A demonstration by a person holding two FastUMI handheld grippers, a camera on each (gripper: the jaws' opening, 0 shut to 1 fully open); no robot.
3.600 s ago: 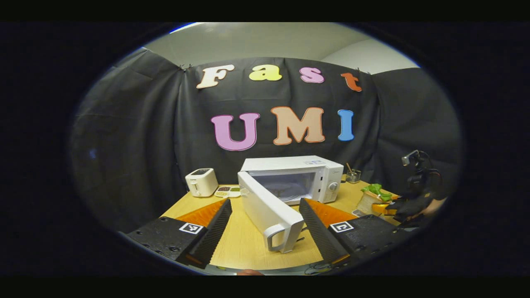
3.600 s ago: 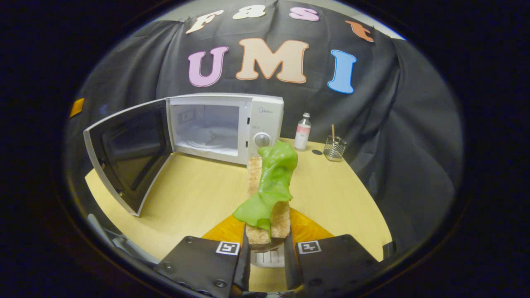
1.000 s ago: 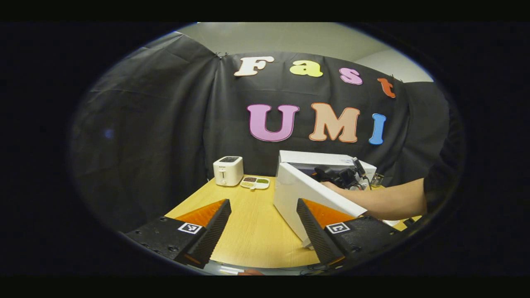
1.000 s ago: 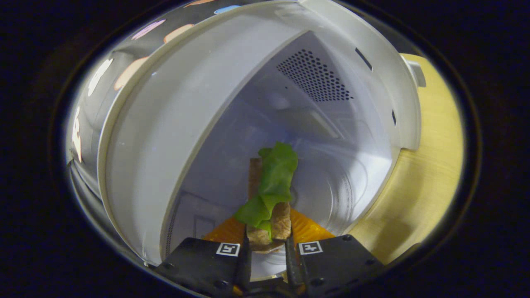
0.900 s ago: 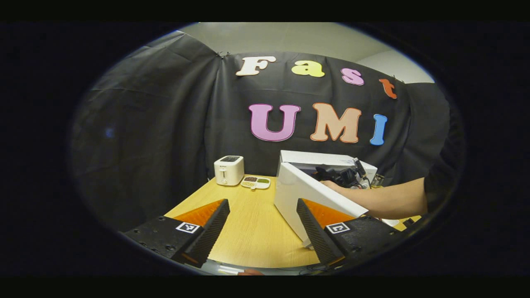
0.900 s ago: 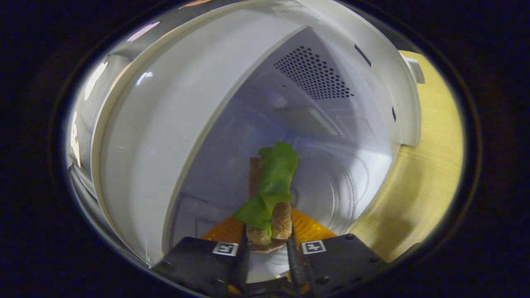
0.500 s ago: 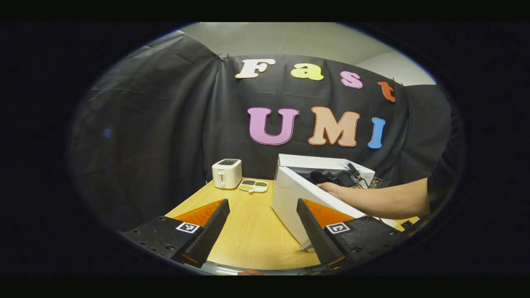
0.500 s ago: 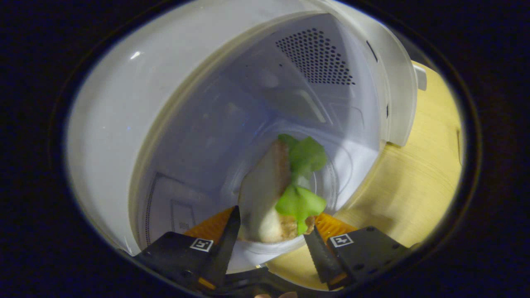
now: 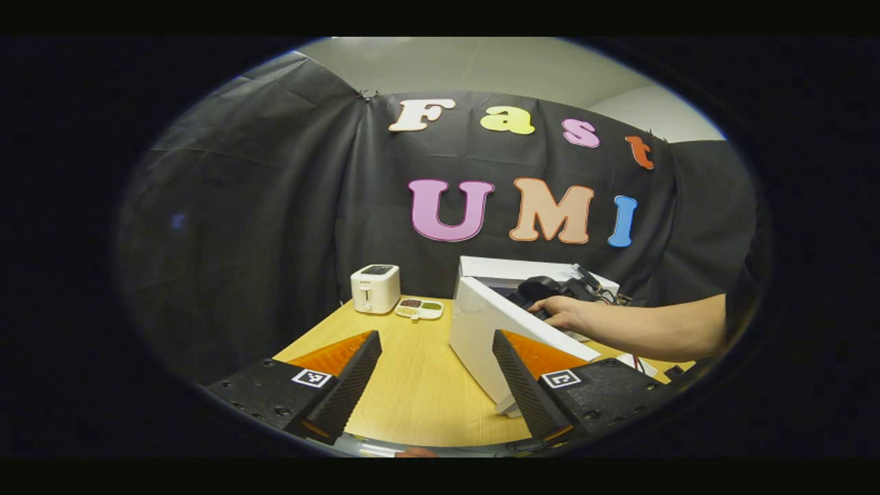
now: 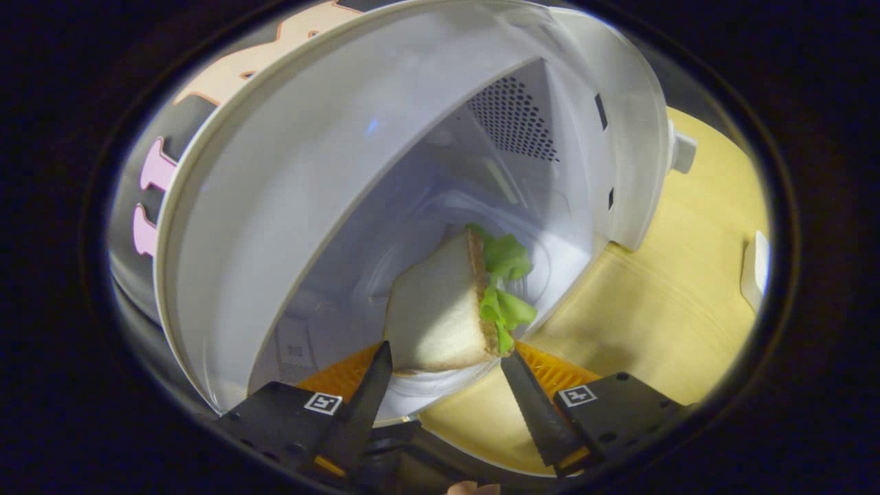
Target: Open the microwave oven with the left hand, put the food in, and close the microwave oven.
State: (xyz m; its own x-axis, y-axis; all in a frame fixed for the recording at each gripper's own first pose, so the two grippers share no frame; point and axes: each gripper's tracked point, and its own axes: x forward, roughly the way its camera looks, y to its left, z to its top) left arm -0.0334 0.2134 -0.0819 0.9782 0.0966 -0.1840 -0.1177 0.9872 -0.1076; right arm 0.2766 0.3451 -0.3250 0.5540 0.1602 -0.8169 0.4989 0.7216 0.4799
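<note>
The white microwave stands on the wooden table with its door swung wide open. Inside, a sandwich of white bread and green lettuce lies on its side on the glass turntable. My right gripper is open at the cavity's mouth, one finger on each side of the sandwich's near end, and whether they touch it I cannot tell. In the left gripper view a person's hand holds it there. My left gripper hangs open over the table, just in front of the door.
A white toaster and a small divided dish sit at the table's far left. The microwave's knob juts out to the right of the cavity. A small white object lies on the table farther right.
My right gripper carried the sandwich into the microwave, then opened and let it go; it tipped over onto the turntable. The gripper has since drawn back slightly. The left gripper has barely moved.
</note>
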